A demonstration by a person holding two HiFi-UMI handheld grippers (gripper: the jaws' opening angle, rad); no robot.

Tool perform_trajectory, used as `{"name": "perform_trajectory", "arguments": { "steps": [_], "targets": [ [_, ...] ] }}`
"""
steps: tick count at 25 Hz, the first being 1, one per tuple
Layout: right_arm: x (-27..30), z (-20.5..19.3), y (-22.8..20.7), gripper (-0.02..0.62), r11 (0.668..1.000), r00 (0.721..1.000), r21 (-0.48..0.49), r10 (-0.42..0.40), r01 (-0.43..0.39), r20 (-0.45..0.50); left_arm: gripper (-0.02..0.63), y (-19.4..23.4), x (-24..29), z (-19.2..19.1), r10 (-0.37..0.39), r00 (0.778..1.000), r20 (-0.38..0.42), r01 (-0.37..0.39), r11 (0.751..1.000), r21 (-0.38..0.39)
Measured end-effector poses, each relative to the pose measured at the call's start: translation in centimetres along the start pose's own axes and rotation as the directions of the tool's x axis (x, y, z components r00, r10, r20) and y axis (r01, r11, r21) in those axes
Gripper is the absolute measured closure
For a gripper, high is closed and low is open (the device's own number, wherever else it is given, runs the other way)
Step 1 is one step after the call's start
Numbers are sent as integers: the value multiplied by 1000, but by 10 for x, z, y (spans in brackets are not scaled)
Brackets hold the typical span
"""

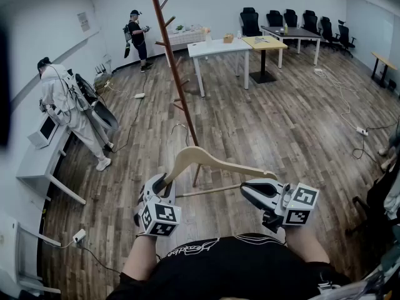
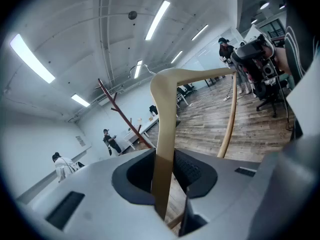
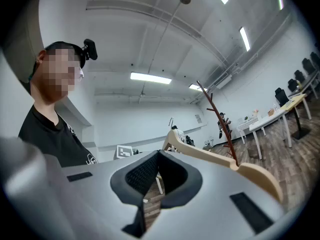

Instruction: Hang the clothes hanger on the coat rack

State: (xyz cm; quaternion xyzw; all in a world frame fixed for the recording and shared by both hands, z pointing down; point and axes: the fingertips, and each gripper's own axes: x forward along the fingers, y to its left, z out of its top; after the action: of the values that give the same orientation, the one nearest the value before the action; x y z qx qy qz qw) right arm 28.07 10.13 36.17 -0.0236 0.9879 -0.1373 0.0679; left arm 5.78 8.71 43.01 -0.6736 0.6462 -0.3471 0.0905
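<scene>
nearest, below the foot of the coat rack (image 1: 175, 74) in the head view, the person's black shirt (image 1: 237, 261) fills the bottom edge. just ahead of it, the left gripper (image 1: 160, 184) is clamped on the left arm of the clothes hanger (image 1: 215, 161). its jaws stand only narrowly apart, and the left gripper view shows the pads pressed on both flat sides of the pale wood. the right gripper (image 1: 249, 191) sits to the right of the coat rack's foot, jaws drawn together at the tips with nothing between them. the hanger's right arm lies along the outside of one jaw, not in the grip. the hanger is held in the air on the near side of the coat rack, its peak overlapping the lower pole. its wire hook (image 1: 180, 127) is just left of the pole, caught on none of the pegs. the coat rack stands on the wooden floor (image 1: 281, 117). left of it stands a person in white (image 1: 65, 102). beyond it are a white table (image 1: 215, 45), a person in black (image 1: 135, 35) and black chairs (image 1: 294, 17).
</scene>
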Motion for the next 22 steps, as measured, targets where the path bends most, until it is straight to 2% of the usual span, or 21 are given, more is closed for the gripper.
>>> {"name": "perform_trajectory", "arguments": {
  "steps": [8,16,22],
  "targets": [
    [-2,-5,2,557,1000,1000,13,20,-20,23,512,-3,-3,1,-7,1000,-8,7,999,43],
    [27,-24,-5,557,999,998,-38,31,-34,-59,512,3,9,-23,-14,999,-37,15,999,37],
    [63,-36,-26,557,999,996,8,37,-36,-85,512,22,34,-52,-30,998,-52,32,999,26]
  ]
}}
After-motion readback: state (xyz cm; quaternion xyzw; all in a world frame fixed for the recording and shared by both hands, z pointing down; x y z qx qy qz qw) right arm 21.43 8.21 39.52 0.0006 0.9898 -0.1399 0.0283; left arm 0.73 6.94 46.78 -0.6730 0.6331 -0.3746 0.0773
